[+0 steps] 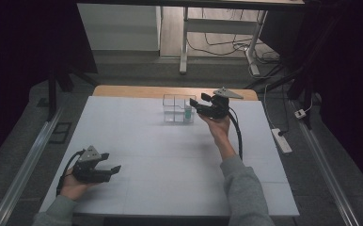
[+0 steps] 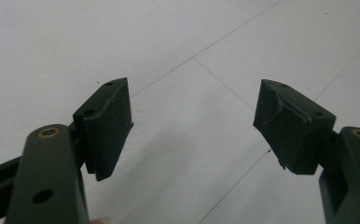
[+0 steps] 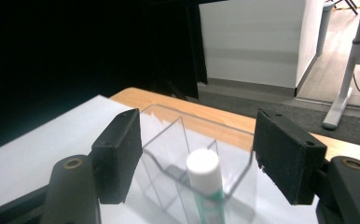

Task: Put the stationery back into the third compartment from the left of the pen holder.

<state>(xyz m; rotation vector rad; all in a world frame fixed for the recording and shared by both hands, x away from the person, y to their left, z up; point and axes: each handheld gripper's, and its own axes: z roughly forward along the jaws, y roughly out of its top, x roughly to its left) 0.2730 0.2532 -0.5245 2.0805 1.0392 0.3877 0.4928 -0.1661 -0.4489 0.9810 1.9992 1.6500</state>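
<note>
A clear plastic box with dividers (image 1: 178,108) stands at the far middle of the white table (image 1: 170,155). A green tube with a white cap (image 1: 188,113) stands upright in its right-hand compartment. My right gripper (image 1: 199,102) hovers just right of the box, open, jaws pointing left at it. In the right gripper view the white cap (image 3: 203,169) sits between and beyond the open jaws of that gripper (image 3: 197,161), inside the clear box (image 3: 169,154). My left gripper (image 1: 110,162) rests near the front left of the table, open and empty (image 2: 194,128).
A strip of wooden tabletop (image 1: 170,91) shows beyond the white sheet. A power strip (image 1: 281,140) and cables lie on the floor to the right. Desk legs (image 1: 184,47) stand farther back.
</note>
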